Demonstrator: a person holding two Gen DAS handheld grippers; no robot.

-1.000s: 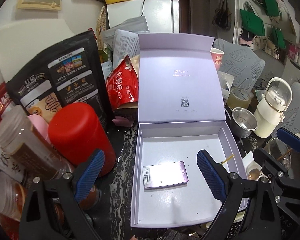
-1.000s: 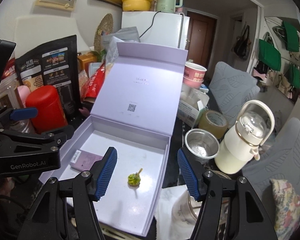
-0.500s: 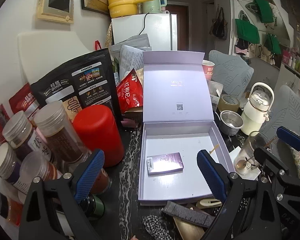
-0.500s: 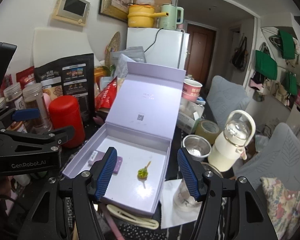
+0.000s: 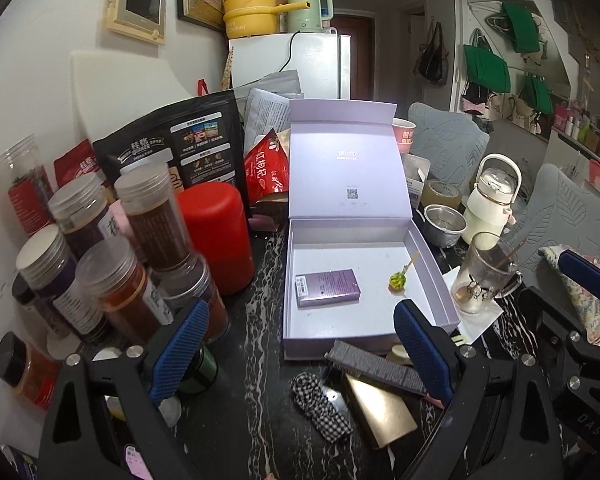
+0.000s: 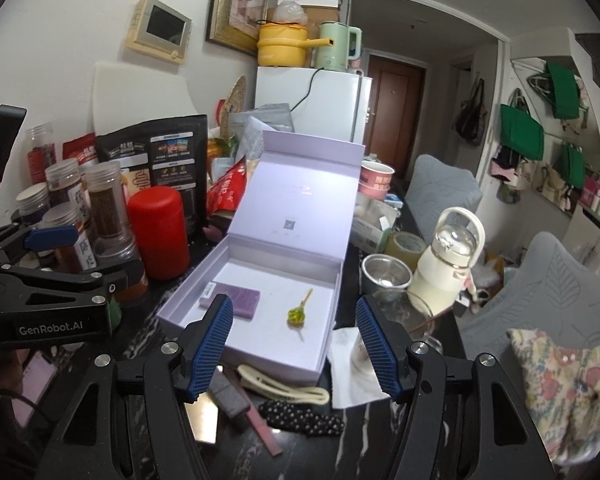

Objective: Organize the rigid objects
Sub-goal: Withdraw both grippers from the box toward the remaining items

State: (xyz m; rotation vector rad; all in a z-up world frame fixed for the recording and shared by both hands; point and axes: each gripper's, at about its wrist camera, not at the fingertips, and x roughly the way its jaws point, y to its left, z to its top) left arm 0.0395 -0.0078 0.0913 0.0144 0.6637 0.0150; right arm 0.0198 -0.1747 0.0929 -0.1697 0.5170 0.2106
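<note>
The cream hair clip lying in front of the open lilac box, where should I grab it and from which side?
Probably across the narrow middle of the cream hair clip, coming down from above with the right gripper, whose open, empty jaws hang nearest it. It lies flat and long on the tabletop, parallel to the lilac box front wall, so pads closing front-to-back span its thin width. The grey comb crowds its left end.

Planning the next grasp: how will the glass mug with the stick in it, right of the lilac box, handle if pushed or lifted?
The glass mug looks fragile and smooth, probably slippery. It stands tall on a loose white paper, so a push may slide or tip it. The stick leans free and could fall out.
</note>
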